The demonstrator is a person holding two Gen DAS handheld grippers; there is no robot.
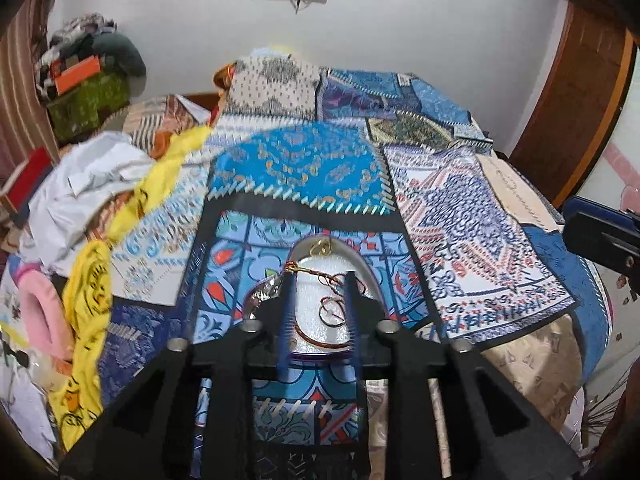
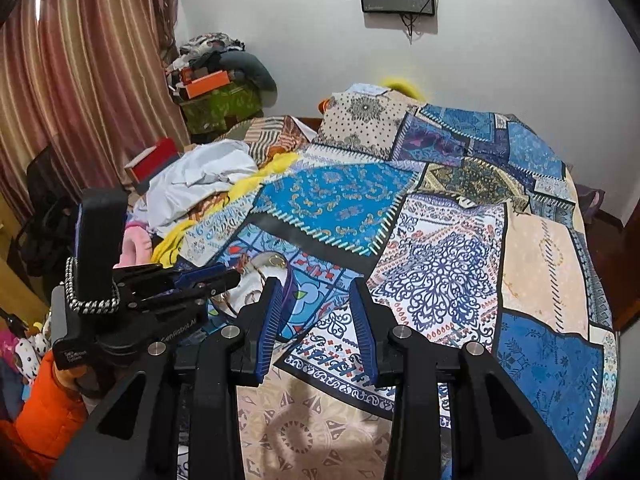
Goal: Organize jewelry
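Over the patchwork bedspread, left gripper hangs above a jewelry tray.
Its jaws stand apart, straddling a bangle and tangled thread.

From the right wrist, right gripper gapes empty beside the tray.

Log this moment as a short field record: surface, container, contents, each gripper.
surface: patchwork bedspread
container: purple-rimmed tray on the bedspread
contents: gold ring at far end; reddish thread bangles in the middle
left gripper: above the tray, jaws apart, nothing gripped
right gripper: beside the tray, over the bedspread, open, empty
clutter: yellow cloth and white cloth at left
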